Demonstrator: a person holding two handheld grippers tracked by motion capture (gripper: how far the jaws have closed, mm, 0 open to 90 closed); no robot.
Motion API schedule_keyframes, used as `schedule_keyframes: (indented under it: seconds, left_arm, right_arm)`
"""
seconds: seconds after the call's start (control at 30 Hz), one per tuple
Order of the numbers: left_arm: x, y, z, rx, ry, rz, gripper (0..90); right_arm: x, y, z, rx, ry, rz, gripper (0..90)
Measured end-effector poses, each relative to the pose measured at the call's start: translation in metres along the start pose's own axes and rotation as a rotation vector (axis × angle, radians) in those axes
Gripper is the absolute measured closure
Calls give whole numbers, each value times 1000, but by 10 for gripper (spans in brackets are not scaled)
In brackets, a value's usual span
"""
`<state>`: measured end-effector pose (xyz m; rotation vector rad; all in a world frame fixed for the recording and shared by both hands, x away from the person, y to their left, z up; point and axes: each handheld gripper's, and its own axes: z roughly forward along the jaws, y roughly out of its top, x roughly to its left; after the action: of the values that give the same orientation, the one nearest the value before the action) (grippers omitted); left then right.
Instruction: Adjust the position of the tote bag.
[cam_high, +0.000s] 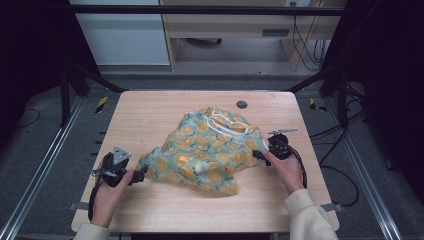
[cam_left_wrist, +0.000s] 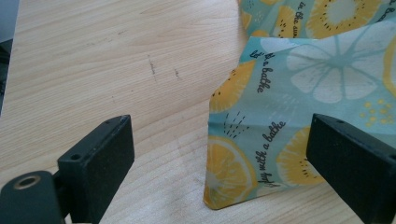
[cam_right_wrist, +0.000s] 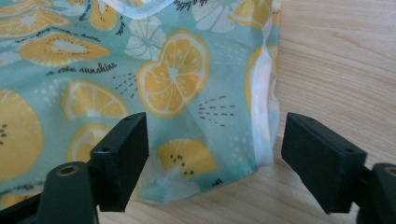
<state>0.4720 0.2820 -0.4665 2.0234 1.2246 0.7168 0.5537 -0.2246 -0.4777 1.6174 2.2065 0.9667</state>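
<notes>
Teal lemon-print cloth (cam_high: 205, 150) crumpled on wooden table (cam_high: 150, 115), nothing inside visible.

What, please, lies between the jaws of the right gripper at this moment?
In the right gripper view, a corner of the lemon-print garment, with its white-trimmed edge, lies between the open jaws of the right gripper, on the wooden table. The pads do not press on it.

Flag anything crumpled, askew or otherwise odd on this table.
The teal, lemon-print fabric garment lies bunched and creased in a skewed heap on the light wooden table, not spread flat. No tears or spills are visible.
</notes>
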Motion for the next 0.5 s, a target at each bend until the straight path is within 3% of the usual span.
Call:
schedule_keyframes:
  seconds: [0.1, 0.2, 0.23, 0.3, 0.37, 0.5]
  left_arm:
    - [0, 0, -1, -4, -3, 3, 76]
    - [-2, 1, -3, -10, -11, 3, 76]
    - [-2, 4, -5, -18, -21, -2, 80]
    - [-2, 5, -6, -21, -32, -10, 92]
    - [0, 11, -8, -23, -55, -11, 107]
    - [4, 26, -12, -43, -56, -9, 121]
  right_arm:
    - [3, 2, 3, -3, 6, 1, 320]
    - [7, 6, 3, -28, 13, -25, 483]
    - [11, 9, 2, -42, 17, -49, 625]
    - [15, 12, 1, -63, 28, -70, 736]
    - [19, 17, -1, -77, 25, -106, 804]
    - [28, 26, -9, -113, 43, -143, 854]
